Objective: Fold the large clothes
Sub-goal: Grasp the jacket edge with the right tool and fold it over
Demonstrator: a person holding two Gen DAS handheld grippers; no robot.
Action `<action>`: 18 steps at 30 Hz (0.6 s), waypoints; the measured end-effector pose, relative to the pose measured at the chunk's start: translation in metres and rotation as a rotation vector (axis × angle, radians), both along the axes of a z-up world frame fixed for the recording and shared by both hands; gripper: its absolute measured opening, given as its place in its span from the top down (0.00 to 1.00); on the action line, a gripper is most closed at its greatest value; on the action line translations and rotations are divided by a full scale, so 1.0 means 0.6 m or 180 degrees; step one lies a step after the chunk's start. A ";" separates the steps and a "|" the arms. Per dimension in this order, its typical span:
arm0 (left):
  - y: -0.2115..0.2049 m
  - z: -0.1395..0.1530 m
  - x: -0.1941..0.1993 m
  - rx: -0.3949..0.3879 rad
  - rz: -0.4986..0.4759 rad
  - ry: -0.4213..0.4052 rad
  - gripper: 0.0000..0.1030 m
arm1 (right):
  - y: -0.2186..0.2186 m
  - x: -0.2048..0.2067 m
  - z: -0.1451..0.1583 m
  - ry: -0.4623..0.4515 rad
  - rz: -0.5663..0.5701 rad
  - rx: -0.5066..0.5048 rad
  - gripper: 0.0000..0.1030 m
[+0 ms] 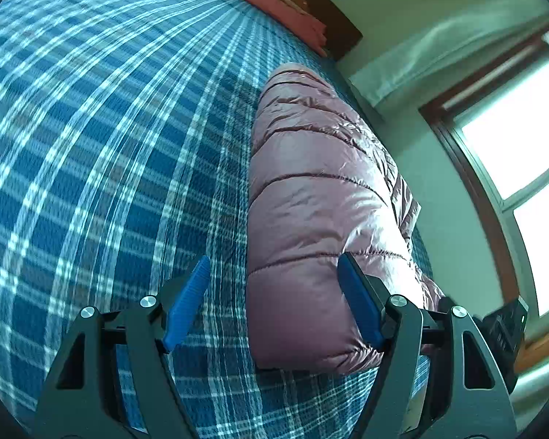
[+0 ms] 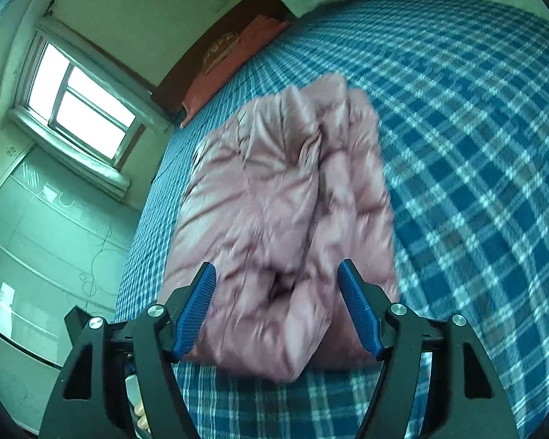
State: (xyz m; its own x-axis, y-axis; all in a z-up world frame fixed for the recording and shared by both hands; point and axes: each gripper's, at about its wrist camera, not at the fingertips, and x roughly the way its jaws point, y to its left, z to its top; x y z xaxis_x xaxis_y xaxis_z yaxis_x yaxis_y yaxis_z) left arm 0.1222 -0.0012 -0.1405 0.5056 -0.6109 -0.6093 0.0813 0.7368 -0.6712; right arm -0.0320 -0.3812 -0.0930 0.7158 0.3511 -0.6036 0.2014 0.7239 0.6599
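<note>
On the blue plaid bedspread (image 1: 91, 146) lies the folded pink puffer jacket (image 2: 282, 219), my left gripper (image 1: 274, 300) and right gripper (image 2: 276, 303) both spread and empty near its edge, and I fear its slick, springy padding could unfold.

Right wrist: puffer jacket (image 2: 282, 226) motion-blurred, quilting unreadable. Left wrist: right gripper (image 1: 508, 325) mostly hidden behind left gripper (image 1: 274, 303); jacket's far side occluded, bed (image 1: 91, 146) cropped by the frame.

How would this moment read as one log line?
left gripper: open | right gripper: open | glossy pink quilted puffer jacket: folded on blue plaid bedsheet, unheld
</note>
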 end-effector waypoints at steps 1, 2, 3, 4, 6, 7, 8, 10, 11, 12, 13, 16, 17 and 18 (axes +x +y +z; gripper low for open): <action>-0.001 -0.001 -0.002 -0.0019 0.0011 0.0006 0.30 | 0.006 -0.004 -0.004 0.0007 -0.0014 -0.0040 0.42; -0.003 -0.001 -0.003 -0.0048 0.0010 0.0006 0.30 | 0.004 -0.005 -0.008 0.0043 -0.0026 -0.0094 0.58; -0.005 0.001 -0.004 -0.0070 0.0005 -0.0004 0.30 | 0.006 -0.006 -0.015 0.0107 -0.0035 -0.0169 0.62; -0.007 0.004 -0.006 -0.0083 -0.0002 -0.0029 0.30 | 0.004 -0.007 -0.022 0.0130 -0.0044 -0.0160 0.70; -0.016 0.010 -0.010 -0.0063 -0.0037 -0.0089 0.30 | -0.003 -0.009 -0.039 0.0179 -0.0055 -0.0097 0.76; -0.023 0.010 -0.012 -0.0035 -0.0064 -0.0104 0.30 | -0.008 -0.012 -0.049 0.0210 -0.0082 -0.0079 0.77; -0.031 0.010 -0.014 -0.0002 -0.0097 -0.0110 0.30 | -0.011 -0.015 -0.055 0.0222 -0.0098 -0.0073 0.78; -0.043 0.005 -0.016 0.0109 -0.0106 -0.0120 0.30 | -0.015 -0.021 -0.068 0.0251 -0.0138 -0.0093 0.79; -0.049 0.000 -0.016 0.0202 -0.0074 -0.0107 0.30 | -0.016 -0.024 -0.073 0.0262 -0.0155 -0.0097 0.79; -0.050 -0.005 -0.017 0.0235 -0.0042 -0.0090 0.32 | -0.017 -0.026 -0.080 0.0274 -0.0168 -0.0082 0.79; -0.050 -0.013 -0.016 0.0218 0.0018 -0.0036 0.34 | -0.020 -0.027 -0.088 0.0279 -0.0184 -0.0041 0.79; -0.049 -0.043 -0.012 0.0037 0.0132 0.0206 0.36 | -0.025 -0.032 -0.113 0.0265 -0.0242 0.0046 0.79; -0.049 -0.050 -0.013 0.0028 0.0173 0.0239 0.36 | -0.026 -0.033 -0.120 0.0258 -0.0256 0.0057 0.80; -0.052 -0.054 -0.015 0.0074 0.0213 0.0225 0.36 | -0.025 -0.036 -0.130 0.0242 -0.0277 0.0080 0.80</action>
